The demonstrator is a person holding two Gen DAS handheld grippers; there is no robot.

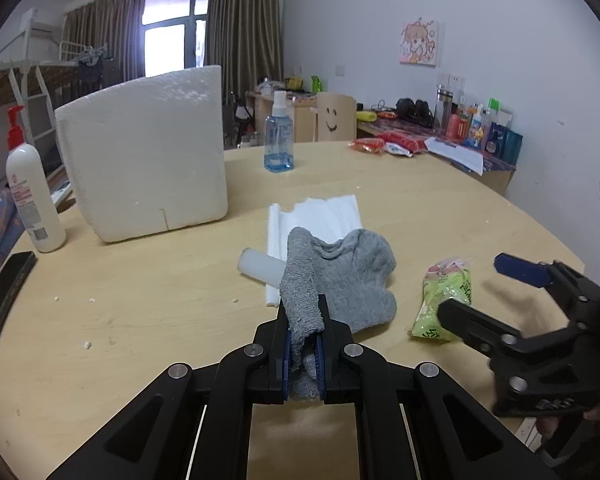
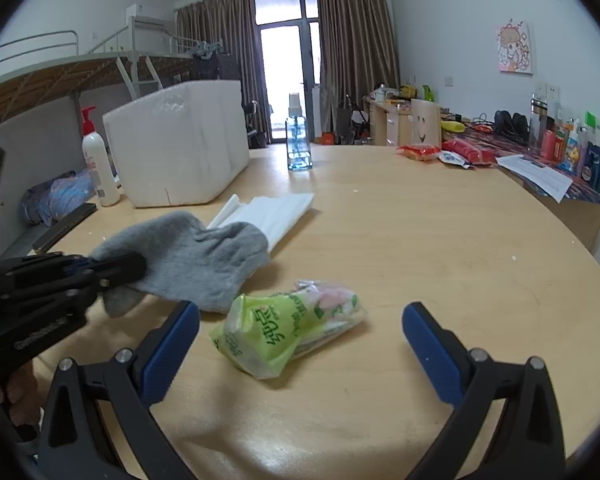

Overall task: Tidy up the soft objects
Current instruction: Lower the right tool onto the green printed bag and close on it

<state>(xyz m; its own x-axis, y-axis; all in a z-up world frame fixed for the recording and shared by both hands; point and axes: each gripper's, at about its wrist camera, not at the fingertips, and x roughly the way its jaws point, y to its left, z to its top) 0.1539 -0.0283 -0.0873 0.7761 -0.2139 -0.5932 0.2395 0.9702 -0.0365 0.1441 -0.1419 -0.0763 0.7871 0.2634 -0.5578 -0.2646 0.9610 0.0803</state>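
Left claw (image 1: 303, 334) clenched on one end of the grey sock (image 1: 340, 280); blue pads press the fabric from both sides. The rest of the sock drapes forward onto the round wooden counter (image 1: 140, 300), lying over a white plastic tube (image 1: 260, 266) and the near edge of a folded white sheet (image 1: 320, 216).

Right claw (image 2: 300, 336) released, jaws wide apart, nothing between the pads. It hovers low over the counter, just short of the green tissue packet (image 2: 288, 328), which lies flat beside the sock's toe end.

Further back on the counter: a white foam box (image 1: 144, 152), a lotion bottle with red pump (image 1: 30, 192) to its left, a blue spray bottle (image 1: 278, 140) to its right.
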